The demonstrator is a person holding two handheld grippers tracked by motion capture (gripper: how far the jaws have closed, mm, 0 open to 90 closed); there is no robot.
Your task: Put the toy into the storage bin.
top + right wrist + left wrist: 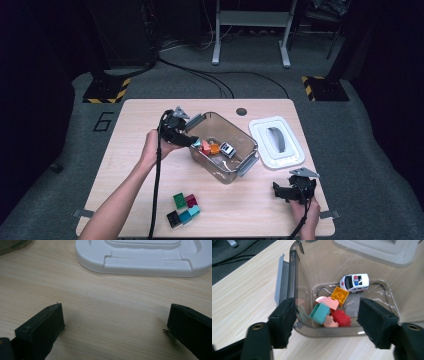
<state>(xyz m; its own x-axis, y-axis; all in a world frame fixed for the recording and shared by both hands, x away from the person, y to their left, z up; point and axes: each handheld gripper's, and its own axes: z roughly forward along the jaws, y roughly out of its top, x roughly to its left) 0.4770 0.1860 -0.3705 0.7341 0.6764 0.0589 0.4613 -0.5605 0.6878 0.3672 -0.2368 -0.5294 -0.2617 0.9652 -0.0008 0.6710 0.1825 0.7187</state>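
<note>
The left hand-held gripper (pixel 325 322) stood wide over the bin's (pixel 295 277) light, rigid, slippery teal brick (pixel 320 312), best pinched across flat sides.

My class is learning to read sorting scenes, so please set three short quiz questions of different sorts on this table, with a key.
1. True or false: the white lid is clipped onto the clear storage box.
2. Which toy vehicle lies in the box? A) fire engine B) police car C) tractor
3. Fill in: the left gripper hangs over the box with its fingers ____.

Key
1. False: the lid lies flat on the table, beside the box.
2. B: the police car sits behind the orange brick.
3. Open: nothing is between them; the teal brick lies below in the box.
</note>
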